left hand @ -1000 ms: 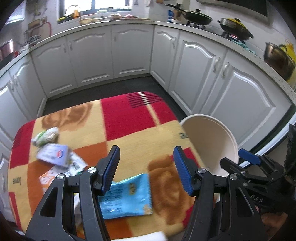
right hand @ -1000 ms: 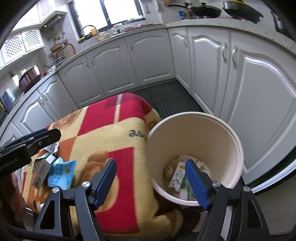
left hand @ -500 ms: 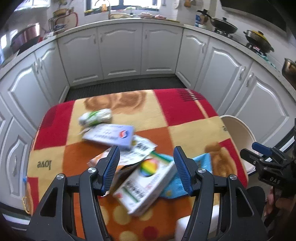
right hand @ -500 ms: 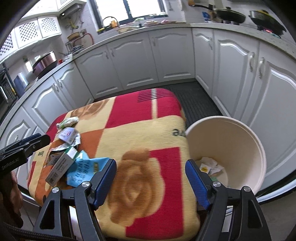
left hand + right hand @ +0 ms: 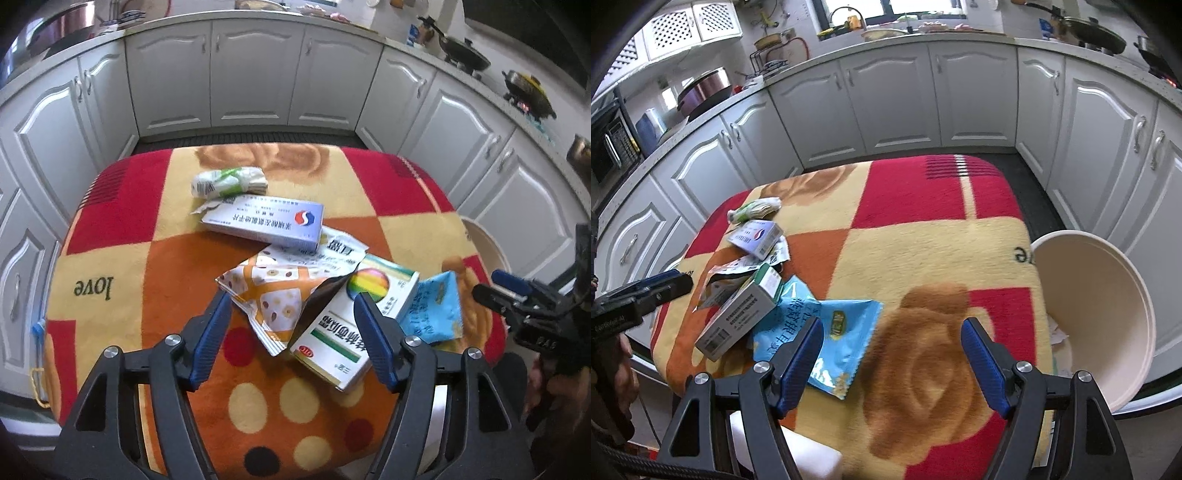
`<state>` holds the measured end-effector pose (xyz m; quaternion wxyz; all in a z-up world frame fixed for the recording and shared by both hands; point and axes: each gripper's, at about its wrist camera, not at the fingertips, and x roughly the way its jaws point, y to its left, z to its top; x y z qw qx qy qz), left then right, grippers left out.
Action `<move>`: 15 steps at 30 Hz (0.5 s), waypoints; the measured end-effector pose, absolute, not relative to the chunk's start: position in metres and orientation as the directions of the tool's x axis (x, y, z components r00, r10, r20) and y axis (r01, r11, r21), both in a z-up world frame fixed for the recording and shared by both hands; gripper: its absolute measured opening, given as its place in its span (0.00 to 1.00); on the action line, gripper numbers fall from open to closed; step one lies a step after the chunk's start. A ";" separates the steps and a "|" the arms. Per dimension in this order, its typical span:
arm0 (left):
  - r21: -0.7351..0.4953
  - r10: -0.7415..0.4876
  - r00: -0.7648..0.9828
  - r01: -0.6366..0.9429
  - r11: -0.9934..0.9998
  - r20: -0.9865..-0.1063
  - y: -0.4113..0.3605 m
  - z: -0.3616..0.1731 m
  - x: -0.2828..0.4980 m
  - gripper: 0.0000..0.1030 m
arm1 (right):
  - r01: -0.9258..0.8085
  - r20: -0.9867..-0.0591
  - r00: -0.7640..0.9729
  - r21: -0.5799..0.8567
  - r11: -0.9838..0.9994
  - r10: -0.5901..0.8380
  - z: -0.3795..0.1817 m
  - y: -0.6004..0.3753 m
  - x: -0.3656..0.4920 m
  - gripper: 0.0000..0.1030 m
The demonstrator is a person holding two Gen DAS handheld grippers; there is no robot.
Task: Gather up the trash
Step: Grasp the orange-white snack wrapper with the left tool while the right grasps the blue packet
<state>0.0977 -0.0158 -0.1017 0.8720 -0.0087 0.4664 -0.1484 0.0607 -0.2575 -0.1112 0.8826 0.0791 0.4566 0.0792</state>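
Trash: a small pile of packaging on the blanket-covered surface (image 5: 110, 266), toward its left half as the right wrist camera shows it; none of it is in any grip.
Pieces we see: an orange patterned wrapper (image 5: 275, 295), a white medicine box with a rainbow ball (image 5: 354, 317), a blue snack bag (image 5: 827, 325), a pale blue box (image 5: 269, 223), a green-and-white crumpled wrapper (image 5: 229, 181), and a torn white paper (image 5: 340, 251) under the boxes.
Handling, our judgement: everything looks light. The wrappers and the bag are thin and soft, they will crumple and may slip; we would pinch them at an edge or a raised corner. The boxes are stiff cardboard but easy to crush; we would take them across the narrow sides.
Left gripper (image 5: 291, 317): fingers spread wide and empty. The orange wrapper and the near end of the rainbow box lie just in front, between the two fingers.
Right gripper (image 5: 892, 354): fingers also apart and empty, above the bare blanket. The blue bag lies just beside its left finger, partly behind it.
Bin (image 5: 1108, 295): a cream bucket at the right edge of the surface, well apart from the pile; some paper is visible inside.
Next, as we judge: the left gripper closes on the orange wrapper's raised flap.
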 end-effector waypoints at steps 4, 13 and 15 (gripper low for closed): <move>-0.147 -0.262 0.513 0.254 0.956 -0.817 -0.020 -0.112 0.110 0.66 | -0.082 -0.802 0.555 0.212 0.974 0.221 -0.116 -0.251 0.063 0.72; -0.055 -0.209 0.527 0.293 0.955 -0.824 -0.031 -0.131 0.131 0.66 | -0.089 -0.830 0.498 0.238 0.967 0.251 -0.137 -0.245 0.067 0.73; -0.043 -0.200 0.532 0.293 0.955 -0.823 -0.031 -0.133 0.135 0.65 | -0.091 -0.835 0.483 0.252 0.963 0.264 -0.143 -0.242 0.071 0.73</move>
